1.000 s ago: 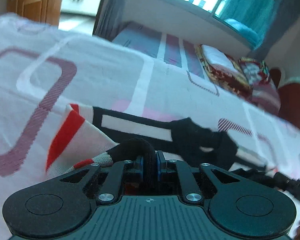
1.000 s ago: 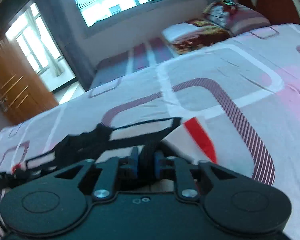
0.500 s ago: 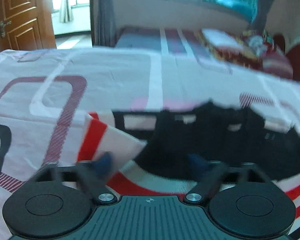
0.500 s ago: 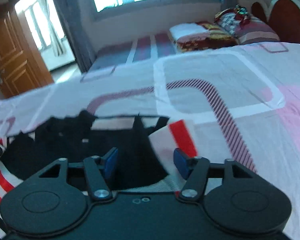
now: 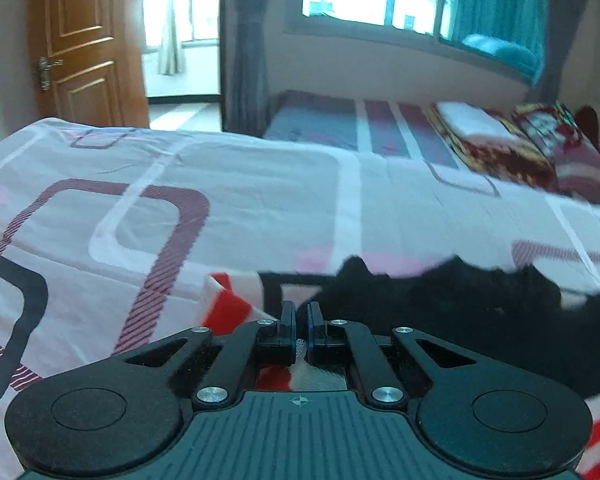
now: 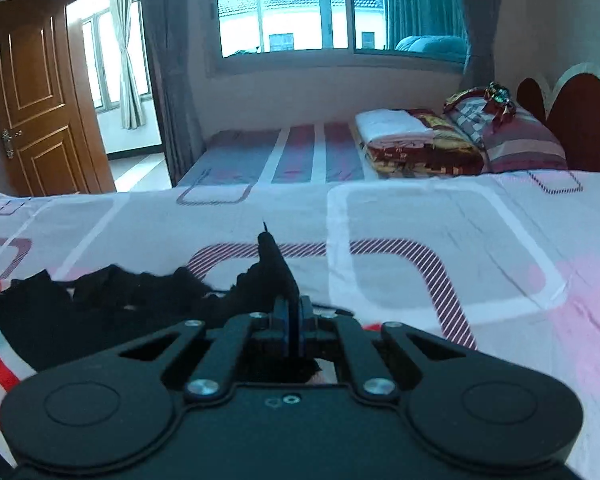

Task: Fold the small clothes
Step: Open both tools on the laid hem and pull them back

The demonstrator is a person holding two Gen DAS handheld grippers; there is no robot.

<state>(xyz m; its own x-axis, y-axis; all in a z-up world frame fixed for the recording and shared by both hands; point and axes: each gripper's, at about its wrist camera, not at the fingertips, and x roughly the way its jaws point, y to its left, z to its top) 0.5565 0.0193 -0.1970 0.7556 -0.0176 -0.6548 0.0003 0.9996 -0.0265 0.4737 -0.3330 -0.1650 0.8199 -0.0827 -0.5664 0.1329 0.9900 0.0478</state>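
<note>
A small garment of black fabric with white and red stripes (image 5: 440, 304) lies on the patterned bedsheet (image 5: 240, 192). In the left wrist view my left gripper (image 5: 299, 314) is shut at the garment's striped edge, with a bit of white fabric between the pads. In the right wrist view the garment (image 6: 120, 300) spreads to the left. My right gripper (image 6: 294, 312) is shut on a black fold that stands up in a point (image 6: 270, 256) above the fingers.
A second bed with a striped sheet (image 6: 292, 152), folded blankets (image 6: 412, 140) and a pillow (image 6: 512, 136) stands beyond. A wooden door (image 6: 36, 92) is at the left, a window (image 6: 300, 8) behind, a headboard (image 6: 580, 120) at the right.
Both grippers were shut on the garment, opened half a second ago over it, and have shut again on new spots along its edge. Both cameras now sit level and low.
</note>
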